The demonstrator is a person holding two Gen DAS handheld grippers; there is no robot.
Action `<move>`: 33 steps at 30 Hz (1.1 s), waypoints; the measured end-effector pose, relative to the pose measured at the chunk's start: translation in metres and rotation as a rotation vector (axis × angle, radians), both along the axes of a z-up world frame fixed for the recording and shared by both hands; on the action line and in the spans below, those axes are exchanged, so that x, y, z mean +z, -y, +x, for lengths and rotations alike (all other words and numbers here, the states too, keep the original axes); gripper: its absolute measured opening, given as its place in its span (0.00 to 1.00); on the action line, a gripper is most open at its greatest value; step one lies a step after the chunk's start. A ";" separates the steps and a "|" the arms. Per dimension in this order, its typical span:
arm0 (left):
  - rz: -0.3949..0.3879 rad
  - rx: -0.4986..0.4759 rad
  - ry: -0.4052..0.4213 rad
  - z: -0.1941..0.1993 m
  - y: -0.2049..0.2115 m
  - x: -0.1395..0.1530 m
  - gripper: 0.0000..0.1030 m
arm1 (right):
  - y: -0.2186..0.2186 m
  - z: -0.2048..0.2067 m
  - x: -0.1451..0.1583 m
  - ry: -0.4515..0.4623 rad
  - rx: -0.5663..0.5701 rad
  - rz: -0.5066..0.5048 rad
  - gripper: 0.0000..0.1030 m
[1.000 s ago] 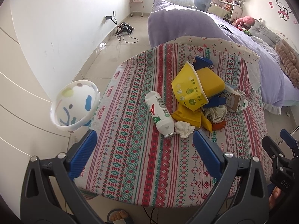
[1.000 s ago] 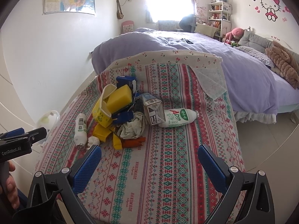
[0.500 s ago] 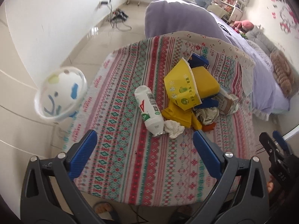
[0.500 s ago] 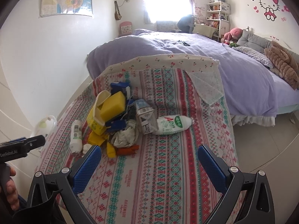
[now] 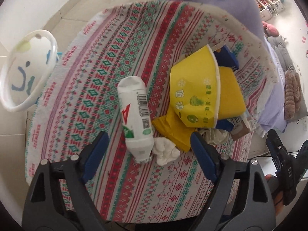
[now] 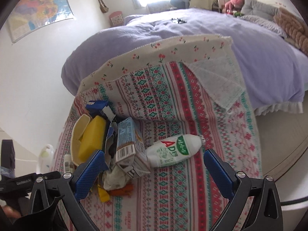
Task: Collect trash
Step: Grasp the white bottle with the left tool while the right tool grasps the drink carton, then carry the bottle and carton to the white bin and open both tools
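A trash pile lies on a patterned tablecloth (image 5: 92,84). In the left wrist view my left gripper (image 5: 148,144) is open and empty, just above a white drink bottle (image 5: 135,115) lying on its side, with a crumpled white tissue (image 5: 165,152) beside it. A yellow paper bowl (image 5: 194,92) and yellow wrappers (image 5: 171,130) lie to the right. In the right wrist view my right gripper (image 6: 154,163) is open and empty, above a second white bottle (image 6: 173,150) and a brown-and-blue milk carton (image 6: 129,146).
A white waste bin (image 5: 27,69) with coloured spots stands on the floor left of the table. A purple-covered bed (image 6: 192,38) lies behind the table. A blue carton (image 6: 98,105) and a crumpled rag (image 6: 115,179) are in the pile.
Both grippers have moved forward and down toward the pile. The left one now hangs over the near bottle, the right one over the far bottle and carton. Both stay open.
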State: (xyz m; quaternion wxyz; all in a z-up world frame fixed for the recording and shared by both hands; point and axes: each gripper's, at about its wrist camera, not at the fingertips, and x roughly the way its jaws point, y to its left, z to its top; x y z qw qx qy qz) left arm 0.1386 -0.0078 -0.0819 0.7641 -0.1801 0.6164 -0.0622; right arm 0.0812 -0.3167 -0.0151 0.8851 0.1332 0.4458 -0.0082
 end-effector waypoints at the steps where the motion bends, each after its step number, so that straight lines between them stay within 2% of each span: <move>1: 0.007 -0.001 -0.018 0.005 0.002 -0.004 0.77 | 0.000 0.006 -0.005 -0.014 0.005 0.005 1.00; 2: 0.030 0.003 -0.035 0.012 0.004 -0.010 0.71 | 0.001 0.010 -0.008 -0.021 0.005 0.012 1.00; 5: 0.068 0.001 -0.037 0.018 0.005 -0.021 0.61 | -0.001 0.020 -0.017 -0.033 0.013 0.042 0.99; 7: 0.056 0.002 -0.062 0.019 0.004 -0.030 0.49 | -0.013 0.023 -0.025 -0.065 0.062 0.047 0.96; 8: 0.036 0.011 -0.074 0.020 0.001 -0.034 0.41 | -0.022 0.025 -0.027 -0.073 0.089 0.017 0.94; 11: 0.011 0.011 -0.060 0.021 -0.003 -0.033 0.41 | -0.039 0.027 -0.030 -0.082 0.118 -0.068 0.86; 16: 0.020 -0.018 -0.012 0.014 -0.009 -0.015 0.41 | -0.061 0.034 -0.033 -0.082 0.160 -0.108 0.74; 17: 0.020 -0.020 -0.005 0.011 -0.010 -0.012 0.41 | -0.060 0.035 -0.033 -0.088 0.162 -0.118 0.66; 18: 0.021 -0.021 0.004 0.008 -0.010 -0.009 0.41 | -0.062 0.036 -0.033 -0.089 0.165 -0.135 0.53; 19: 0.022 -0.023 0.012 0.006 -0.010 -0.006 0.41 | -0.068 0.038 -0.035 -0.082 0.169 -0.149 0.43; 20: 0.022 -0.025 0.022 0.004 -0.011 -0.002 0.41 | -0.069 0.039 -0.036 -0.084 0.173 -0.155 0.39; 29: -0.054 -0.039 0.106 -0.034 -0.037 0.040 0.40 | -0.030 0.008 0.002 0.061 0.054 -0.032 0.37; 33: -0.037 -0.028 0.139 -0.043 -0.057 0.060 0.40 | -0.013 -0.008 0.013 0.110 -0.005 0.015 0.37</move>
